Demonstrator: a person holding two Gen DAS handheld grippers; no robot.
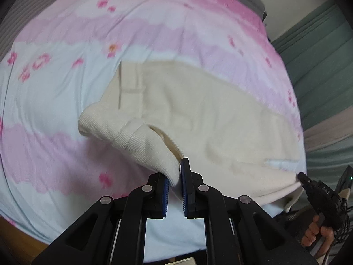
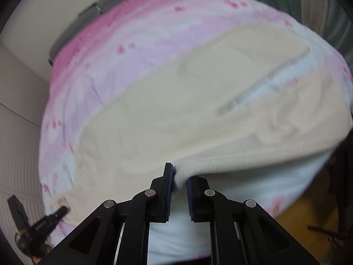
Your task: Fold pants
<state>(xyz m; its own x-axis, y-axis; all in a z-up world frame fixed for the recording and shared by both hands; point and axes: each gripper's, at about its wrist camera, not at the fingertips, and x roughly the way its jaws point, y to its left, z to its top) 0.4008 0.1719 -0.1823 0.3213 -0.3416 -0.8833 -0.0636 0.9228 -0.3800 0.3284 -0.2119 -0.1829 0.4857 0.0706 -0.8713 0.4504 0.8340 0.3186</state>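
The left gripper [image 1: 175, 174] is closed almost completely, its blue-padded fingers [image 1: 184, 187] pinching a ribbed cuff of the cream pants [image 1: 198, 114], and the cloth rises from the bed to the pads in a drawn-up fold. The right gripper [image 2: 179, 176] is likewise nearly closed, clamped on a ribbed hem at another edge of the same garment, the knit bunched between its pads. No earlier view is given, so only the present grip can be told. The rest of the pants lies spread across the bedsheet [image 1: 55, 92], the two legs side by side with a narrow strip of pale sheet showing between them in the right wrist view. In the left wrist view the right gripper appears at the far right edge, its black tip against the cloth, with the person's hand [image 1: 317, 231] wrapped around its handle and cables trailing beside it; in the right wrist view the left gripper shows small at the lower left. Nothing lies on top of the pants. The sheet is pale blue with pink and lilac bands and small pink flowers. Beyond the bed hang green curtains [image 1: 320, 66], with a light wall [image 2: 24, 70] on the other side.
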